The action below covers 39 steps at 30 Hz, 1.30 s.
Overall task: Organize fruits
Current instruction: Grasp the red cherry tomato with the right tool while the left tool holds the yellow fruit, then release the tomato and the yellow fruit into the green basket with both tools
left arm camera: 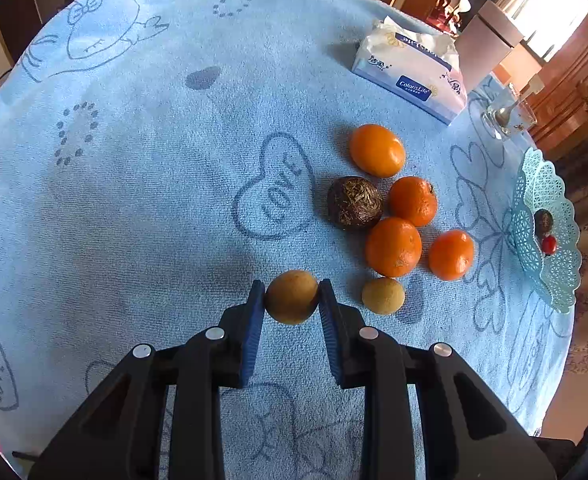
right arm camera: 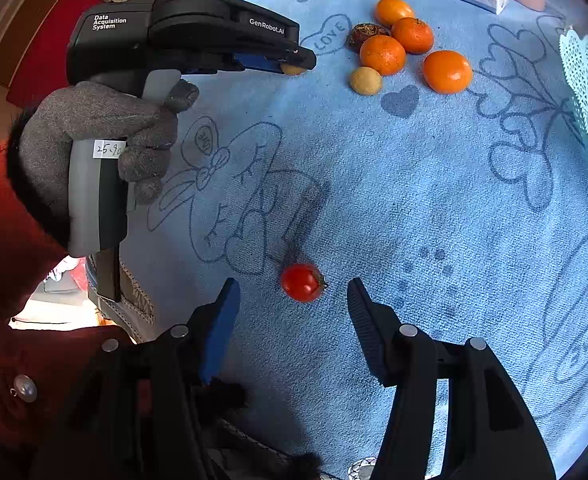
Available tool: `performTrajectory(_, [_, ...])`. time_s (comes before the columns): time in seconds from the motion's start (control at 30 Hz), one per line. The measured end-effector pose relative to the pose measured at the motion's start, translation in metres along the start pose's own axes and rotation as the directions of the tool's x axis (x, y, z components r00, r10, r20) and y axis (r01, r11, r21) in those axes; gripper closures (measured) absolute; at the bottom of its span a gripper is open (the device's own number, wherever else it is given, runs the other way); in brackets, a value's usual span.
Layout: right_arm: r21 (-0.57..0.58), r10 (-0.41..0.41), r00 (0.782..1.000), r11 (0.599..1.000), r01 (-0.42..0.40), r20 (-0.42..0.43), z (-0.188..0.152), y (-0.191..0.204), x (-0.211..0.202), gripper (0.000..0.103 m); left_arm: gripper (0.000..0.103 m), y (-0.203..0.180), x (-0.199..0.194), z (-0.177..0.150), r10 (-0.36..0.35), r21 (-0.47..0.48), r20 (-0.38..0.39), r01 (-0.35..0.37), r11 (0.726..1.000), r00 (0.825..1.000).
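My left gripper is shut on a small tan round fruit that rests on the blue towel; the right wrist view shows that gripper from the side, gripping the same tan fruit. A second tan fruit lies just right of it. Several oranges and a dark brown fruit cluster beyond. My right gripper stands open around a red cherry tomato, its pads clear of the tomato on both sides. A pale blue lace basket at the right edge holds a dark fruit and a red one.
A tissue pack and a white cylinder stand at the far right, with a glass beside them. A gloved hand holds the left gripper's handle. The towel-covered table's edge curves close on the right.
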State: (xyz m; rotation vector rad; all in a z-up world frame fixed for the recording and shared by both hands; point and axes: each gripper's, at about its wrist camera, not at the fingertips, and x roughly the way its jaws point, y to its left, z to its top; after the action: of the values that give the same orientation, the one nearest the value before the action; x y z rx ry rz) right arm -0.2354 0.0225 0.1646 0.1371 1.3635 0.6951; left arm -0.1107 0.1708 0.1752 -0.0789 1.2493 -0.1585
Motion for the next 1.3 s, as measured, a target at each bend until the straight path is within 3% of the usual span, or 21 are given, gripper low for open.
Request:
performTrajectory(0.13, [-0.034, -0.010, 0.999, 0.999, 0.008, -0.033, 0.006, 0.008, 0.016, 0.060, 0.075, 0.009, -0.009, -0.004, 0.004, -0.022, 0.010, -0.004, 1.000, 1.000])
performTrajectory(0.27, [-0.096, -0.080, 0.993, 0.993, 0.072, -0.082, 0.007, 0.011, 0.037, 0.073, 0.075, 0.017, -0.015, -0.007, 0.016, -0.041, 0.014, -0.015, 0.999, 1.000])
performTrajectory(0.37, [-0.115, -0.099, 0.991, 0.989, 0.088, -0.092, 0.006, 0.010, 0.041, 0.075, 0.075, 0.019, -0.014, -0.006, 0.026, -0.057, 0.012, -0.025, 0.998, 1.000])
performTrajectory(0.53, [-0.069, -0.110, 0.993, 0.992, 0.108, -0.033, 0.013, -0.003, 0.020, 0.075, 0.075, 0.016, -0.014, -0.004, 0.029, -0.067, 0.010, -0.029, 0.997, 1.000])
performTrajectory(0.7, [0.052, -0.155, 0.984, 0.987, 0.151, 0.082, 0.023, -0.035, -0.022, 0.075, 0.075, 0.002, -0.016, -0.001, 0.020, -0.050, 0.015, -0.019, 0.999, 1.000])
performTrajectory(0.83, [0.177, -0.224, 0.958, 0.965, 0.192, 0.178, 0.029, -0.075, -0.066, 0.075, 0.075, -0.012, -0.017, 0.001, 0.014, -0.037, 0.019, -0.013, 0.999, 1.000])
performTrajectory(0.93, [0.253, -0.295, 0.926, 0.939, 0.235, 0.236, 0.030, -0.104, -0.095, 0.075, 0.075, -0.022, -0.017, 0.001, 0.010, -0.026, 0.020, -0.010, 1.000, 1.000])
performTrajectory(1.1, [0.355, -0.399, 0.875, 0.887, 0.294, 0.273, 0.027, -0.145, -0.126, 0.074, 0.075, -0.039, -0.019, 0.001, 0.008, -0.007, 0.022, -0.008, 1.000, 1.000])
performTrajectory(1.13, [0.380, -0.423, 0.863, 0.873, 0.306, 0.275, 0.026, -0.152, -0.130, 0.072, 0.075, -0.042, -0.020, 0.000, 0.008, -0.004, 0.023, -0.008, 1.000, 1.000])
performTrajectory(1.2, [0.422, -0.445, 0.852, 0.853, 0.309, 0.277, 0.020, -0.164, -0.135, 0.058, 0.075, -0.048, -0.022, 0.000, 0.011, 0.001, 0.026, -0.011, 1.000, 1.000])
performTrajectory(1.3, [0.448, -0.461, 0.841, 0.839, 0.310, 0.283, 0.013, -0.172, -0.139, 0.053, 0.075, -0.055, -0.026, -0.001, 0.015, 0.007, 0.030, -0.015, 1.000, 0.999])
